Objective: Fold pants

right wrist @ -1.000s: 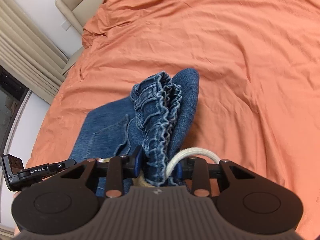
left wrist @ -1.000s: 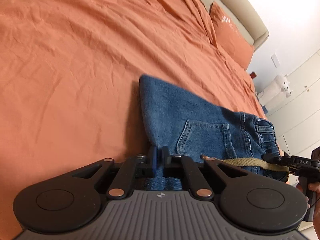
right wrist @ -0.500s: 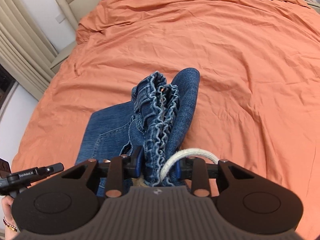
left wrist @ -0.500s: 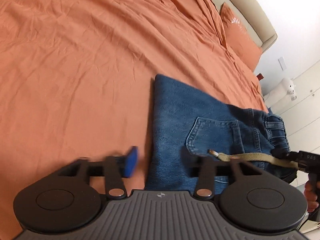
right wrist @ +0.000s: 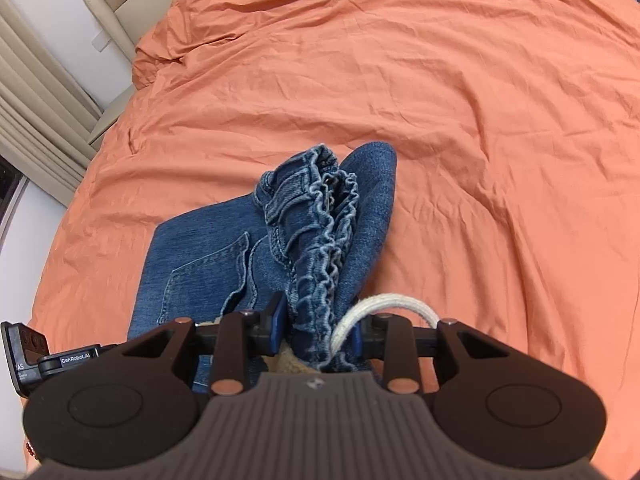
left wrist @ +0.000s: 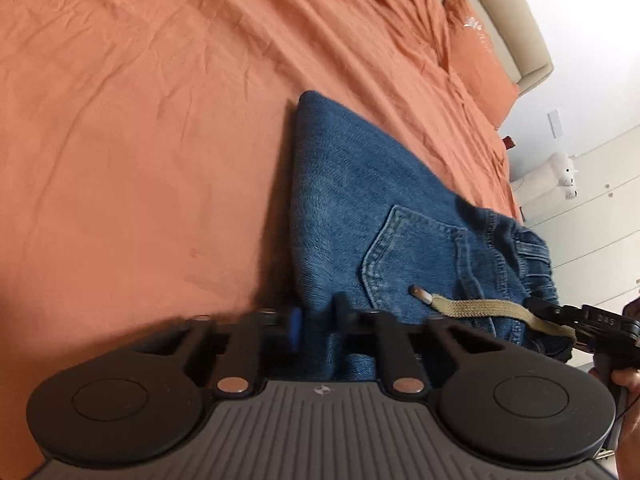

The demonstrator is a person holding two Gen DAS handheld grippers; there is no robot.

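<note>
A wrinkled orange bedsheet [right wrist: 460, 92] covers the whole mattress, and a matching orange pillow [left wrist: 478, 60] with a small white motif leans against the padded beige headboard [left wrist: 508, 20]. Over by the white cupboard doors [left wrist: 592, 208] sits a white plush toy animal [left wrist: 560, 170] (too small to tell what kind). On the other side, pleated beige curtains [right wrist: 36, 120] hang beside the bed.

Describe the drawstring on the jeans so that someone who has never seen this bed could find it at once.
On the orange bed sheet lie folded blue jeans. Across them, just below the back pocket, runs the drawstring: a flat khaki band with a capped tip, the only pale strip on the blue cloth.
</note>
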